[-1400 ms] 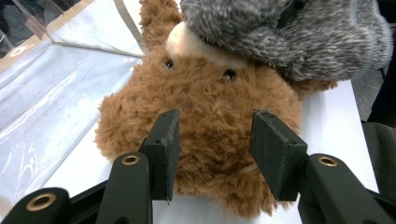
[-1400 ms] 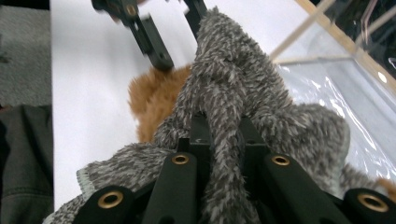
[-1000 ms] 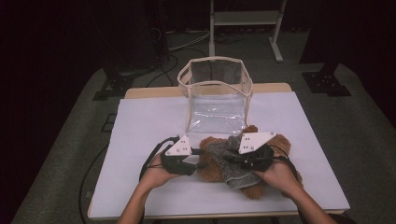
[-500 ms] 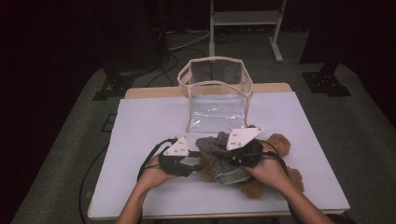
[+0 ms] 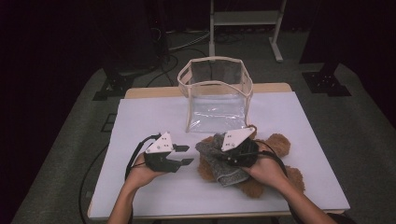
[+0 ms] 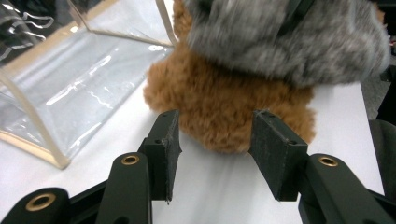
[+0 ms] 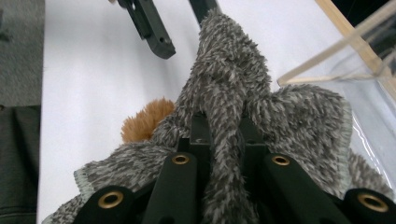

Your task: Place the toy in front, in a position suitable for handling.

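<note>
A brown teddy bear (image 5: 275,144) lies on the white table top (image 5: 149,116), partly under a grey fuzzy cloth (image 5: 224,170). My right gripper (image 5: 224,156) is shut on a fold of that cloth (image 7: 229,116), which bunches up between its jaws. To the left my left gripper (image 5: 184,155) stands open, jaws pointing right toward the bear. In the left gripper view the bear's brown fur (image 6: 224,107) sits just beyond the open pads, with the grey cloth (image 6: 289,42) above it.
A clear plastic bag with a beige rim (image 5: 215,88) stands open at the back middle of the table, just behind the bear; its clear wall (image 6: 70,88) is left of my left jaws. A white stand (image 5: 243,18) stands on the floor behind.
My left gripper has let go and drawn back to the left, now open. The right gripper has lifted the grey cloth slightly off the bear.
</note>
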`<state>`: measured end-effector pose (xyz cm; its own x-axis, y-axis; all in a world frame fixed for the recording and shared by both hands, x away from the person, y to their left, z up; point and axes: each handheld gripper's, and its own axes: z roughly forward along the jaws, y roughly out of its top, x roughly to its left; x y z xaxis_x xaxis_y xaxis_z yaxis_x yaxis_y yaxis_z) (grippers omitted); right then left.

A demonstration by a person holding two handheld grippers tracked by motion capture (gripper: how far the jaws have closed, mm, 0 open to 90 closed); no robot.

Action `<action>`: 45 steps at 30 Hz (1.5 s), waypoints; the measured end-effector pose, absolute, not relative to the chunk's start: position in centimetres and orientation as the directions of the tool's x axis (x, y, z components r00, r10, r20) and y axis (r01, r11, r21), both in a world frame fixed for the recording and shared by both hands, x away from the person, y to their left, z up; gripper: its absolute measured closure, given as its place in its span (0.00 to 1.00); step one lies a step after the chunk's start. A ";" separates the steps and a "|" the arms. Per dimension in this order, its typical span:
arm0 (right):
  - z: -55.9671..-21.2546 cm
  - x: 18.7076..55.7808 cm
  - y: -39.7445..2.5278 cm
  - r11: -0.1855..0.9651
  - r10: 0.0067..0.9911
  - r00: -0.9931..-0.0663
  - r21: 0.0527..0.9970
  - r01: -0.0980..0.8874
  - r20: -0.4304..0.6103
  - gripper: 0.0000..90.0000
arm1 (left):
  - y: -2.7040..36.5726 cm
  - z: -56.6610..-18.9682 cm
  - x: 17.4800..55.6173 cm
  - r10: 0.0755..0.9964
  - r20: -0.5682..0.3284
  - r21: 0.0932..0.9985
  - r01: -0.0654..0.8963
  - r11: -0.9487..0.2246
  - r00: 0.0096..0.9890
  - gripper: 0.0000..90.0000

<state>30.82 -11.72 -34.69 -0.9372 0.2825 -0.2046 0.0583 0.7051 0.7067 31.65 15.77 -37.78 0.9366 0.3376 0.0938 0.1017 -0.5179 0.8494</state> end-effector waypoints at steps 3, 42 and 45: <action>-35.2 31.1 -10.9 0.709 0.270 -0.943 0.703 0.057 -0.196 0.89 | 16.3 -37.5 31.6 0.350 0.094 0.856 0.104 -0.507 0.932 0.57; -37.6 28.9 -9.4 0.705 0.153 -0.974 0.709 -0.009 -0.165 0.89 | 18.3 -35.8 31.6 0.379 0.106 0.887 0.085 -0.454 0.919 0.57; -37.0 28.8 -9.7 0.702 0.155 -0.973 0.712 -0.013 -0.170 0.89 | 18.4 -35.9 31.6 0.383 0.100 0.889 0.090 -0.449 0.918 0.57</action>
